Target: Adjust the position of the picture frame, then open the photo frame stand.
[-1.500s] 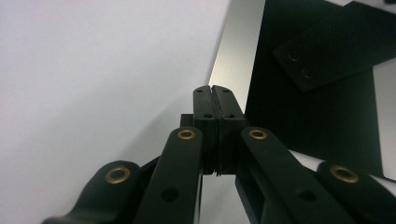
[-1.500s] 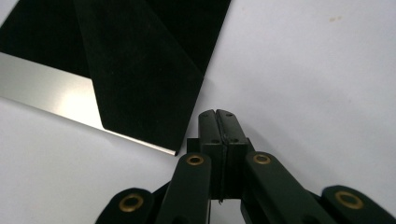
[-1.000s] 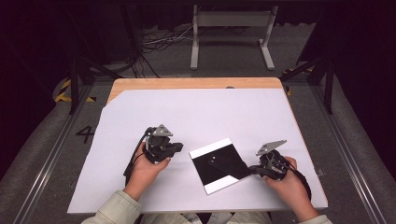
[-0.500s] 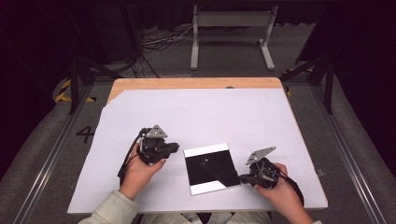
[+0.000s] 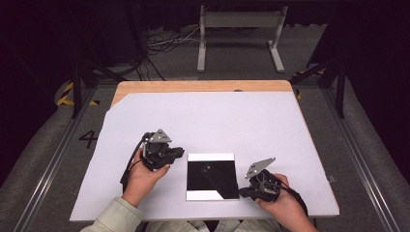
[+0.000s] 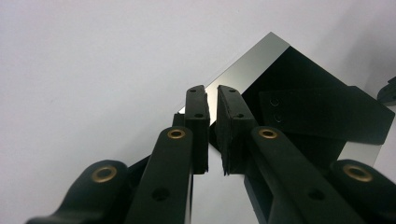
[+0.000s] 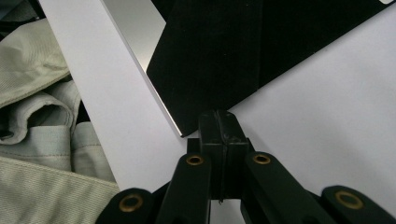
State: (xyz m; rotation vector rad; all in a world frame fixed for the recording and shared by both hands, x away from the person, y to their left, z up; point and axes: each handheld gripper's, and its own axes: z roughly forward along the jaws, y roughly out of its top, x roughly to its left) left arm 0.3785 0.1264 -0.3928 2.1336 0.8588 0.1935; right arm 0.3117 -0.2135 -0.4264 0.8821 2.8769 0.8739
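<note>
My right claw [image 5: 243, 192] is shut tight at the shiny black square's [image 5: 212, 176] corner. My left claw [image 5: 180, 152] has just been opening a crack, holding nothing.

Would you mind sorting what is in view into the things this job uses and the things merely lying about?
In use:
- glossy black square plate
- left gripper, jaws slightly apart and just opening, at the plate's edge
- right gripper, shut at the plate's corner
- white sheet under the plate

Lying about:
- metal stand on the floor beyond the table
- loose cables
</note>
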